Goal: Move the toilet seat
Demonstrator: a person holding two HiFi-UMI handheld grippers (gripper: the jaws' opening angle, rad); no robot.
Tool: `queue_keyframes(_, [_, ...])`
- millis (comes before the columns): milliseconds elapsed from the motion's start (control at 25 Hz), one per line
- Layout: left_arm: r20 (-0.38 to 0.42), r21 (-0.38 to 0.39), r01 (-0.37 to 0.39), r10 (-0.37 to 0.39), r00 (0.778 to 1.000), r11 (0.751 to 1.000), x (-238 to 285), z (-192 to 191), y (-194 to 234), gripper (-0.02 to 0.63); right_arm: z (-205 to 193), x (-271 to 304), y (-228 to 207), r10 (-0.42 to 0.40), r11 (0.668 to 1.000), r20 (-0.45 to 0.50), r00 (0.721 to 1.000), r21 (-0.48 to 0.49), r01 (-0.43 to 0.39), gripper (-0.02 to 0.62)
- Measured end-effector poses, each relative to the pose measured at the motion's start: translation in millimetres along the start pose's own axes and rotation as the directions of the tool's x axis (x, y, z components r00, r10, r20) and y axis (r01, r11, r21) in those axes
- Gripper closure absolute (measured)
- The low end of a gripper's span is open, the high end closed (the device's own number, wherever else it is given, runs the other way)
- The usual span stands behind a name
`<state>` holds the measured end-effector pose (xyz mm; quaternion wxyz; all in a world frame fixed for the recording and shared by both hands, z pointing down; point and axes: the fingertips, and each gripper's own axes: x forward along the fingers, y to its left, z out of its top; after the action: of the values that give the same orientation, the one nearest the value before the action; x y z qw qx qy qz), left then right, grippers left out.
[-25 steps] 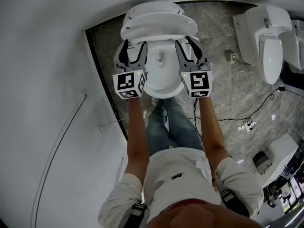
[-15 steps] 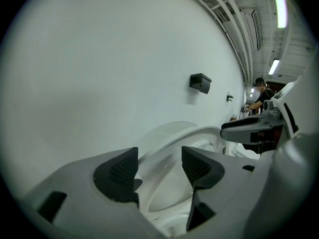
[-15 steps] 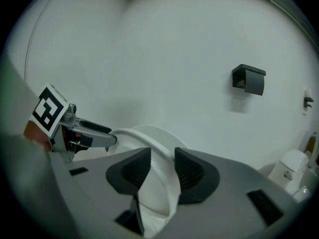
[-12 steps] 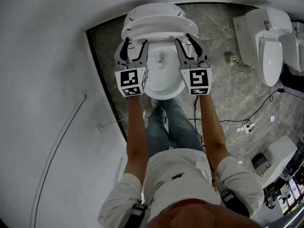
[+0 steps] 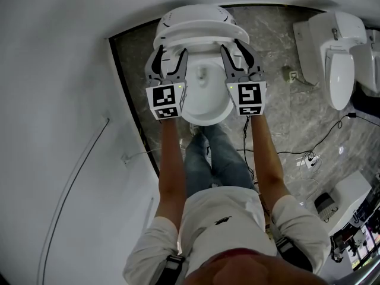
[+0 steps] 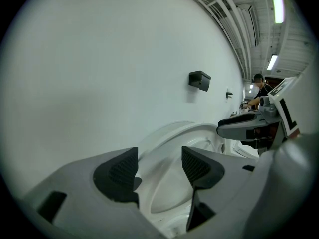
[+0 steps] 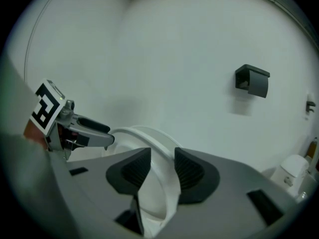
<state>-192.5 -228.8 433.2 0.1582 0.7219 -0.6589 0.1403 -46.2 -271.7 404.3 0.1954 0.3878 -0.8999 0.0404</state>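
Status: toilet seat (image 5: 196, 33) is tipped up near vertical, off the bowl (image 5: 205, 103) and close in front of the lid (image 5: 196, 13); both grippers are on it, one per side.

Left gripper (image 5: 170, 58): seat rim runs straight between its pads, jaws fairly wide because it has the broad side section; reads as clamped, though contact on the outer pad is hard to confirm.
Right gripper (image 5: 236, 53): jaws closer together, clamped on the rim edge-on; white rim fills the gap between its pads in the right gripper view (image 7: 168, 198).

Why held this way, my read: symmetric side grips keep the ring from twisting on its hinge; gripping mid-rim rather than at the front tip keeps both tools clear of the bowl below them; each gripper sees the other across the ring, so they're level.

Beyond the jaws is plain white wall, with a black wall fitting (image 7: 253, 81) up and right of the right gripper; a second toilet (image 5: 332, 46) is well off to the right gripper's outer side, not involved.

Judgement: lift is nearly done; remaining move is a short push away from the grippers until the seat rests on the lid, then release; risk is letting go early, so that it drops back.
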Motion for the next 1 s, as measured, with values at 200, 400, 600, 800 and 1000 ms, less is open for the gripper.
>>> queue_keyframes(200, [-0.003, 0.003, 0.001, -0.001, 1.0, 1.0, 1.9, 1.4, -1.3, 0.317, 1.3, 5.3, -3.1, -0.001, 1.0, -0.003, 1.0, -0.004, 0.001, 0.433])
queue_keyframes(400, [0.0, 0.015, 0.01, -0.01, 1.0, 1.0, 1.2, 5.8, -7.0, 0.336, 8.4, 7.8, -3.9, -0.004, 1.0, 0.003, 1.0, -0.009, 0.004, 0.433])
queue_keyframes(600, [0.008, 0.016, 0.003, -0.004, 1.0, 1.0, -0.8, 8.0, -5.8, 0.357, 10.1, 6.8, -5.8, -0.007, 1.0, 0.008, 1.0, -0.018, 0.008, 0.433])
queue_keyframes(800, [0.024, 0.024, 0.016, -0.016, 1.0, 1.0, -6.2, 14.2, -12.4, 0.37, 12.7, -3.5, -4.3, -0.005, 1.0, 0.02, 1.0, -0.022, 0.005, 0.433])
queue_keyframes(1000, [0.034, 0.035, 0.054, -0.056, 0.998, 0.998, -13.5, 18.7, -24.5, 0.386, 16.8, -16.0, 7.5, 0.026, 0.999, 0.045, 0.999, -0.035, -0.025, 0.437])
